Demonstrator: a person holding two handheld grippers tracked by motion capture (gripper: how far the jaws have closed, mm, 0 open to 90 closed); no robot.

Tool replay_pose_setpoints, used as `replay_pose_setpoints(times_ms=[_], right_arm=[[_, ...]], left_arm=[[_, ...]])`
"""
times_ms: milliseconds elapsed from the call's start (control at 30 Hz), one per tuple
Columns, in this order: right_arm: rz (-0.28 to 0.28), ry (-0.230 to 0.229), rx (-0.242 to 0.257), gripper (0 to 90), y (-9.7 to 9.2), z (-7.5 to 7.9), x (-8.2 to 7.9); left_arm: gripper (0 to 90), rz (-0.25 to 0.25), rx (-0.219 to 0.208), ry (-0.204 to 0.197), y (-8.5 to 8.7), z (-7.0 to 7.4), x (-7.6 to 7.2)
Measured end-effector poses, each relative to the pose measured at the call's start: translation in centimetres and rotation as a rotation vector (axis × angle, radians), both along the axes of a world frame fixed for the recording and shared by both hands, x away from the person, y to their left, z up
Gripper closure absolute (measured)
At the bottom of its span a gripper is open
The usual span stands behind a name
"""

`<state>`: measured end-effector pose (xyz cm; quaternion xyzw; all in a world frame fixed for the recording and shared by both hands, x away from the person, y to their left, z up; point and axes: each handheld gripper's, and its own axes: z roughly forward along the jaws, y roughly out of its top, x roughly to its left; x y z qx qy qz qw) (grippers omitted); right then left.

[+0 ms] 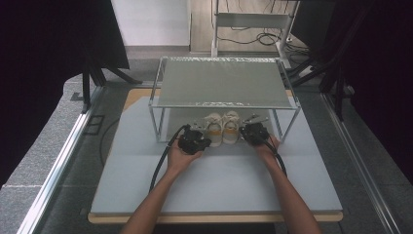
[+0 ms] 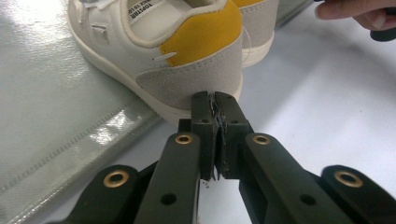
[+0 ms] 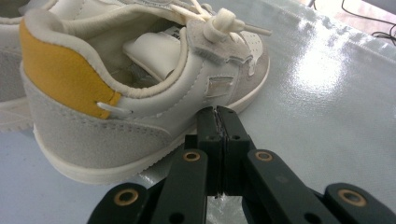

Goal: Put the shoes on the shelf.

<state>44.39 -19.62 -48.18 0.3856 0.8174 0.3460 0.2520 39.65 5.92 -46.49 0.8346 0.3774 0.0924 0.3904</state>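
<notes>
Facing the heels, each closed, empty hand-held gripper meets its own shoe: left hand-held gripper [image 2: 215, 100] behind left shoe [image 2: 163, 51], right hand-held gripper [image 3: 217, 114] beside right shoe [image 3: 140, 93].

Right gripper [image 3: 218, 114]: black, rises from bottom edge; two fingers [image 3: 208, 133] pressed flat together, nothing btwn them.
Finger tips: just beside outer sidewall of right shoe [image 3: 140, 93], at/near sole edge; contact can't be confirmed.
Right shoe: cream/white upper w/ grey suede heel + toe panels, yellow heel tab [image 3: 63, 77], off-white sole. Heel toward cam, toe pointing away to upper right. Upright.
Lace [image 3: 224, 23]: cream, knotted, end sticking out to the right.
Tongue/insole: white, label partly visible, text unreadable.
Second shoe [image 3: 11, 93]: at left edge, close beside first, mostly cut off.
Glossy sheet [image 3: 327, 102]: pale grey-green, shiny w/ glare, under front part of shoe.
Counter [image 3: 28, 186]: pale blue-grey, lower left, under heel.
</notes>
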Motion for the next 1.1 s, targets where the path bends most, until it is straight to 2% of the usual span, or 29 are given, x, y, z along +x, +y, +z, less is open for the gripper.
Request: replay_pose_setpoints(times_ms=[167, 200, 233, 333, 367, 400, 467, 567, 700, 867, 1000, 1100], right_arm=[[0.003, 0.001, 0.011, 86.8, -0.3, 0.1, -0.2], [0.012, -0.019, 0.0, 86.8, -0.4, 0.3, -0.4], [0.012, -0.019, 0.0, 86.8, -0.4, 0.3, -0.4], [0.065, -0.058, -0.012, 88.2, -0.4, 1.4, -2.6], [0.065, -0.058, -0.012, 88.2, -0.4, 1.4, -2.6], [0.108, -0.073, 0.01, 89.4, -0.5, 1.8, -3.9], [0.148, -0.078, 0.037, 89.6, -0.4, 2.2, -5.2], [0.212, -0.085, 0.03, 89.7, 0.2, 2.5, -6.3], [0.243, -0.082, -0.002, 89.6, 1.3, 2.2, -6.3], [0.234, -0.044, 0.007, 89.6, 1.2, 1.3, -5.5], [0.221, -0.041, 0.016, 89.6, 1.1, 1.2, -5.2], [0.206, -0.047, 0.031, 89.6, 1.2, 1.2, -4.9]], left_arm=[[86.6, 0.002, -0.01, 0.002, 0.0, -0.1, 0.0], [86.6, 0.002, -0.016, 0.003, 0.1, -0.1, 0.0], [86.5, 0.002, -0.016, 0.003, 0.1, -0.1, 0.0], [86.7, 0.006, -0.017, -0.002, 0.1, -0.2, -0.1], [86.7, 0.006, -0.017, -0.002, 0.1, -0.2, -0.1], [86.8, 0.008, -0.016, -0.002, 0.0, -0.2, -0.1], [87.5, 0.003, -0.012, -0.004, 0.0, -0.1, 0.0], [87.8, 0.01, -0.011, -0.004, -0.1, -0.1, 0.1], [88.1, 0.024, -0.02, 0.008, -0.2, -0.2, 0.5], [88.1, 0.042, -0.028, 0.016, -0.3, -0.3, 1.2], [88.0, 0.046, -0.035, 0.027, -0.4, -0.4, 1.9], [87.4, 0.049, -0.025, 0.017, -0.5, -0.6, 2.5]])
